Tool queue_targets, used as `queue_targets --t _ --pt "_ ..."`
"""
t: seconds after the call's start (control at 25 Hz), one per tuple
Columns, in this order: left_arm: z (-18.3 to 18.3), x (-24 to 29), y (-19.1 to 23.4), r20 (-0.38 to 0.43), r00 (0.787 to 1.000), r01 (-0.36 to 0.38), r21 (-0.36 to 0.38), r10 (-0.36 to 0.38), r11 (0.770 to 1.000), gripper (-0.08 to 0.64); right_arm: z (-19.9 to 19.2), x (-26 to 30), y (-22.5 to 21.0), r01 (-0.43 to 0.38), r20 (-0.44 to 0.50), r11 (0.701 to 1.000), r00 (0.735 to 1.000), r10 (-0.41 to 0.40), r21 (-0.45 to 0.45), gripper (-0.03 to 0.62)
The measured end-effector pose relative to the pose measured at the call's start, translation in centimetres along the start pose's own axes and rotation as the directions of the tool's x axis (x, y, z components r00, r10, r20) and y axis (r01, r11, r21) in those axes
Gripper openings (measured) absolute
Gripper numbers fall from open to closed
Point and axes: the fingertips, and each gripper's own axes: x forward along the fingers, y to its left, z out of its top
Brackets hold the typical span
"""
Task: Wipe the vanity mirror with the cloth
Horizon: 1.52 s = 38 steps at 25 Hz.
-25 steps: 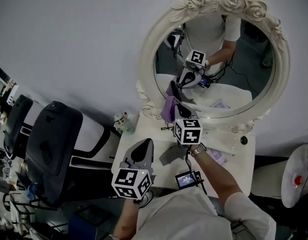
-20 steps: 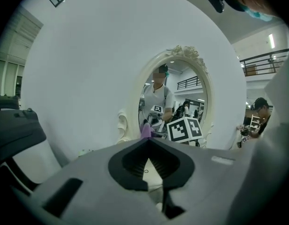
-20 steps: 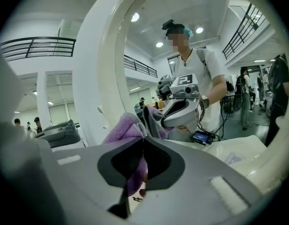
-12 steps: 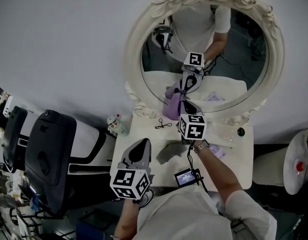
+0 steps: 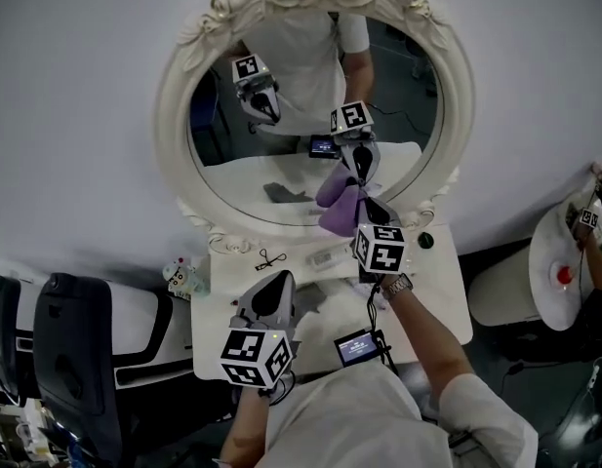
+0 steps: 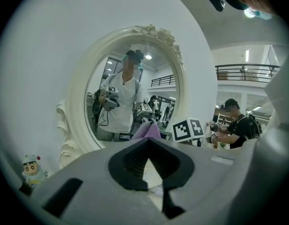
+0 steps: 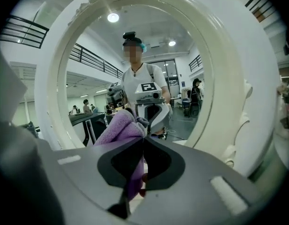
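Plainly the mirror (image 7: 50, 93) lies dead ahead of the right gripper (image 7: 143, 138) clamping the cloth (image 7: 118, 128); the left gripper (image 6: 149, 142), closed empty, sits farther back.

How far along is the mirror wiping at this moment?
Done: the cloth is picked up and clamped in the right claw. In hand: the cloth meets its own reflection low on the mirror, so wiping looks under way. Left: the rest of the glass; no streaks show how much is wiped. The left claw is shut, empty, over the table.
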Motion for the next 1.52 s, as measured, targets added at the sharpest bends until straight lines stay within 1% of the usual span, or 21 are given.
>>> queue_targets --t 0.12,0.28,0.36,0.44,0.56,0.72,0.8,0.92,1.0,1.12,1.24,1.36,1.44,1.52 --pt "0.2 1.5 -1.6 -0.005 0.999 0.049 0.009 -0.049 0.999 0.001 0.3 -0.7 -3.1 0.056 0.003 0.998 0.998 -0.056 -0.013 0.018" --pt "0.5 2.7 -2.6 -0.002 0.997 0.077 0.008 -0.076 0.997 0.001 0.5 -1.6 -7.0 0.135 0.008 0.991 0.991 -0.135 0.008 0.018" --pt "0.5 2.9 -2.7 -0.001 0.997 0.081 0.006 -0.081 0.997 0.0 0.3 -2.2 -8.1 0.153 0.008 0.988 0.988 -0.153 0.03 0.018" --pt "0.2 3.0 -2.8 -0.004 0.997 0.08 0.002 -0.08 0.997 0.001 0.3 -2.8 -8.2 0.148 0.011 0.988 0.989 -0.149 0.04 0.018" --pt "-0.1 3.0 -3.0 -0.004 0.997 0.075 -0.002 -0.075 0.997 0.001 0.3 -3.6 -6.3 0.099 0.02 0.994 0.995 -0.1 0.036 0.018" --pt "0.2 2.1 -2.4 0.015 0.999 0.036 -0.006 -0.036 0.999 0.0 -0.1 -3.1 -0.3 -0.037 0.012 0.999 0.999 0.037 -0.011 0.018" --pt "0.3 1.1 -1.6 0.024 1.0 -0.006 -0.013 0.006 1.0 0.001 -1.2 -2.1 3.0 -0.106 -0.015 0.994 0.994 0.106 -0.036 0.018" --pt "-0.1 -1.0 0.3 0.031 0.996 -0.085 -0.034 0.087 0.996 0.0 -3.1 -0.5 7.1 -0.188 -0.063 0.981 0.981 0.184 -0.053 0.018" --pt "-0.5 -2.6 1.9 0.032 0.989 -0.145 -0.053 0.147 0.988 0.001 -4.2 0.4 9.8 -0.236 -0.091 0.97 0.969 0.231 -0.053 0.018" --pt "-1.1 -5.0 4.3 0.03 0.971 -0.235 -0.081 0.238 0.969 0.0 -5.6 1.7 13.3 -0.297 -0.12 0.953 0.95 0.289 -0.055 0.018" --pt "-2.0 -6.9 5.8 0.015 0.953 -0.298 -0.101 0.301 0.949 0.0 -7.0 3.0 15.2 -0.319 -0.146 0.946 0.94 0.308 -0.052 0.02" --pt "-2.9 -7.9 6.6 -0.001 0.943 -0.331 -0.111 0.333 0.937 0.0 -8.3 4.3 14.9 -0.297 -0.168 0.954 0.943 0.287 -0.037 0.018" --pt "-3.2 -8.0 6.8 -0.011 0.943 -0.333 -0.113 0.334 0.936 0.001 -8.8 4.7 13.7 -0.268 -0.176 0.963 0.95 0.259 -0.029 0.018" --pt "-3.2 -7.4 6.8 -0.017 0.948 -0.318 -0.109 0.318 0.942 0.001 -9.1 4.8 12.2 -0.236 -0.18 0.972 0.957 0.228 -0.024 0.018"
